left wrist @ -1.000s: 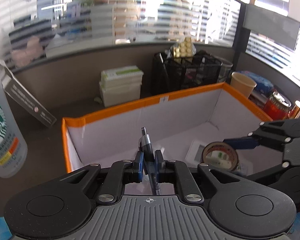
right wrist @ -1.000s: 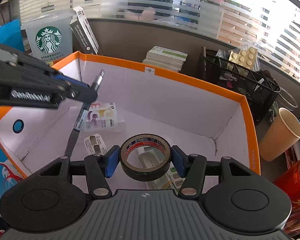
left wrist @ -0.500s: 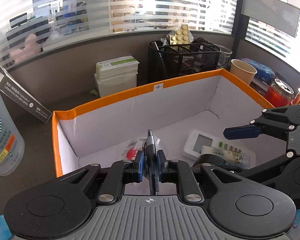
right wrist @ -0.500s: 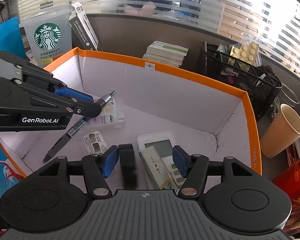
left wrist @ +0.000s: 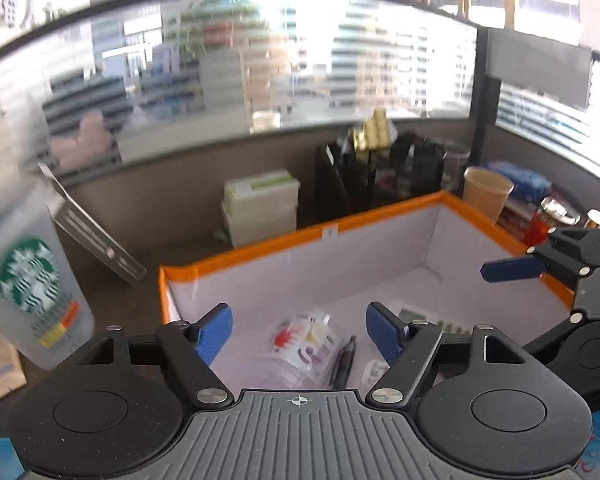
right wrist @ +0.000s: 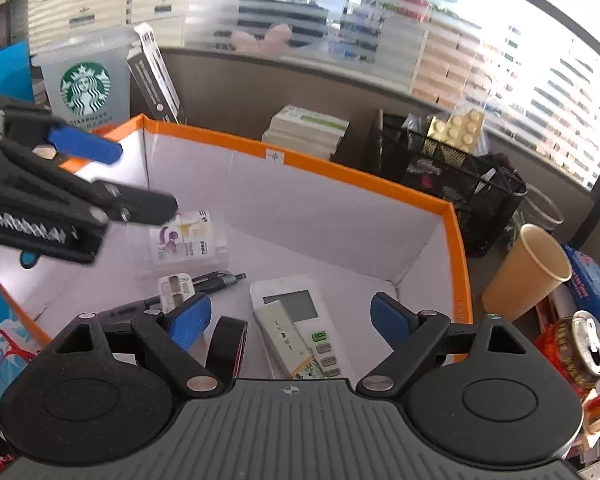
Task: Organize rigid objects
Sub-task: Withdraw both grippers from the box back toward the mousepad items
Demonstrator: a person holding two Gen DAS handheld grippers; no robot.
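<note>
An orange-rimmed white box (right wrist: 458,240) (left wrist: 260,250) holds the objects. A dark pen (right wrist: 216,280) (left wrist: 344,362) lies on its floor beside a clear plastic packet (right wrist: 188,236) (left wrist: 300,344). A black tape roll (right wrist: 226,344) stands on edge next to two remote controls (right wrist: 300,320). My left gripper (left wrist: 299,334) is open and empty above the box's near left part. My right gripper (right wrist: 290,316) is open and empty above the tape and remotes.
A Starbucks cup (left wrist: 28,284) (right wrist: 84,80) stands left of the box. A paper cup (right wrist: 528,272), a red can (right wrist: 584,352), a black mesh organizer (right wrist: 452,176) and stacked boxes (left wrist: 260,204) stand behind and to the right.
My left gripper opened and let go of the pen, which now lies in the box. My right gripper opened wider and rose from the tape roll, which stands in the box.
</note>
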